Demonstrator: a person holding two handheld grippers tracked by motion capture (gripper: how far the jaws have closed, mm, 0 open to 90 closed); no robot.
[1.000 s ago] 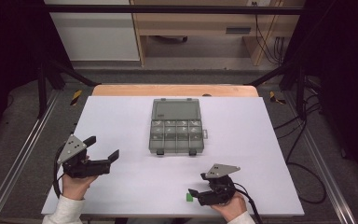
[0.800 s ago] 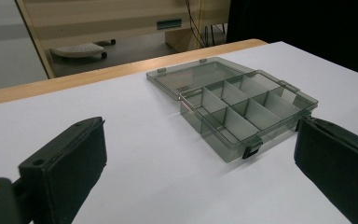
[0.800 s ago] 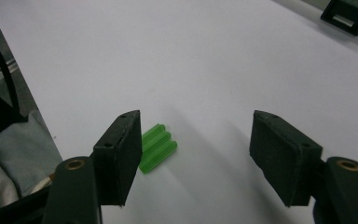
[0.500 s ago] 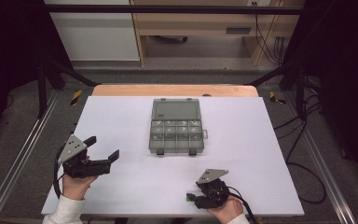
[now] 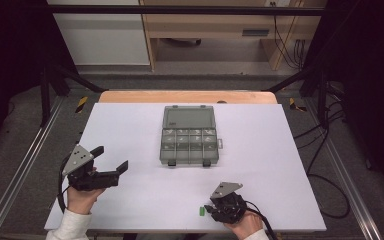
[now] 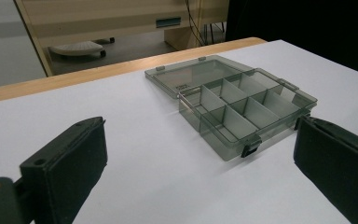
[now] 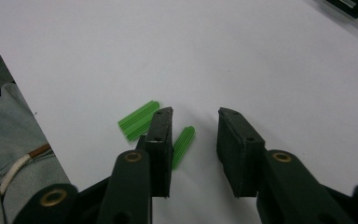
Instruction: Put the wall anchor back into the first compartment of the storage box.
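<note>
Green plastic wall plugs [image 5: 200, 211] lie near the table's front edge. In the right gripper view one plug [image 7: 182, 147] lies between the jaws of my right gripper [image 7: 195, 114], close against the left jaw. Two more plugs [image 7: 139, 120] lie just outside that jaw. The jaws have just been closing, but a gap remains and the pads do not press on the plug, so the right gripper [image 5: 211, 209] is open. My left gripper [image 5: 111, 158] is held wide open with nothing in it at the front left. It [image 6: 198, 126] faces the open, empty, smoky clear compartment box [image 6: 233, 100].
The compartment box [image 5: 189, 136] sits mid-table with its lid laid flat toward the far side. The white tabletop [image 5: 130, 125] ends in a wooden strip at the back. Metal frame rails run along both sides, and cables trail at the right.
The right gripper has shifted slightly left onto the green plugs and its jaws have narrowed around one. The left gripper has not moved.
</note>
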